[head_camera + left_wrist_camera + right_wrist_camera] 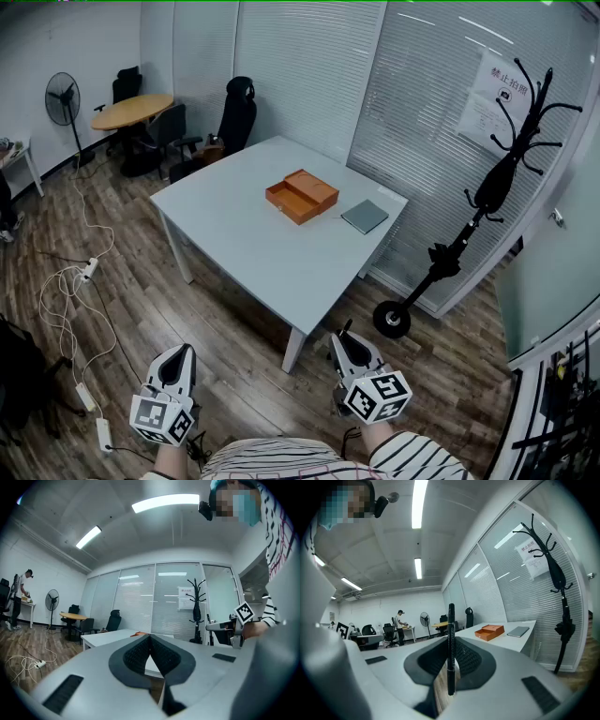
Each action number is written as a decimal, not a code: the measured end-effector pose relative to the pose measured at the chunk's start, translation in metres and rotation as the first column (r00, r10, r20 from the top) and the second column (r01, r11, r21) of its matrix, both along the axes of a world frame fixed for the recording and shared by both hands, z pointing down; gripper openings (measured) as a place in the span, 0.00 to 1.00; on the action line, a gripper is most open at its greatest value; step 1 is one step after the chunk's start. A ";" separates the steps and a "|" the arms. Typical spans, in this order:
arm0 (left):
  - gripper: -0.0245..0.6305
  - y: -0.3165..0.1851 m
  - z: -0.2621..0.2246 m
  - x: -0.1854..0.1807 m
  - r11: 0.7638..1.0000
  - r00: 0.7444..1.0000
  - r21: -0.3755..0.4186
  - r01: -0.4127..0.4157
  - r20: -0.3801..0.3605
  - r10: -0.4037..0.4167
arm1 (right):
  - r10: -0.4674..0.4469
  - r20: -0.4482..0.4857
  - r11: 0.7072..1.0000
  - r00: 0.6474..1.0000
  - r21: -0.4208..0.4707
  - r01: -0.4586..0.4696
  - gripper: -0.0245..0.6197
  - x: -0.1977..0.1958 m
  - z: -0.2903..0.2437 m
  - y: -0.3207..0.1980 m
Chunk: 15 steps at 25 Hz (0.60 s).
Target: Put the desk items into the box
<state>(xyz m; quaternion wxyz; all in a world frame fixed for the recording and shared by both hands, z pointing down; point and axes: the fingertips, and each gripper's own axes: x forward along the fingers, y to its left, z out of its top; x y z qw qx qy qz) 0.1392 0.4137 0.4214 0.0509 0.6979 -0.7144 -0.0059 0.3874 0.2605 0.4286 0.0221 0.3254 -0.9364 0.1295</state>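
An open orange box (302,196) sits on the white desk (234,244), with a grey notebook (365,217) just right of it. Both grippers are held low near my body, well short of the desk. My right gripper (345,339) is shut on a black pen (451,653) that stands upright between its pads. The right gripper view shows the box (489,632) and notebook (518,631) far ahead. My left gripper (181,356) is shut with nothing in it, its pads meeting in the left gripper view (150,638).
A black coat stand (487,197) leans by the glass wall right of the desk. A round table with office chairs (131,111) and a fan (62,98) stand at the back left. Cables and power strips (70,300) lie on the wooden floor. A person (18,599) stands far off.
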 end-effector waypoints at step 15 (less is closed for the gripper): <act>0.07 -0.065 0.034 -0.028 0.999 0.999 -0.017 -0.028 -0.040 0.027 | -0.001 0.019 0.999 1.000 -0.051 0.002 0.13 -0.040 0.030 -0.050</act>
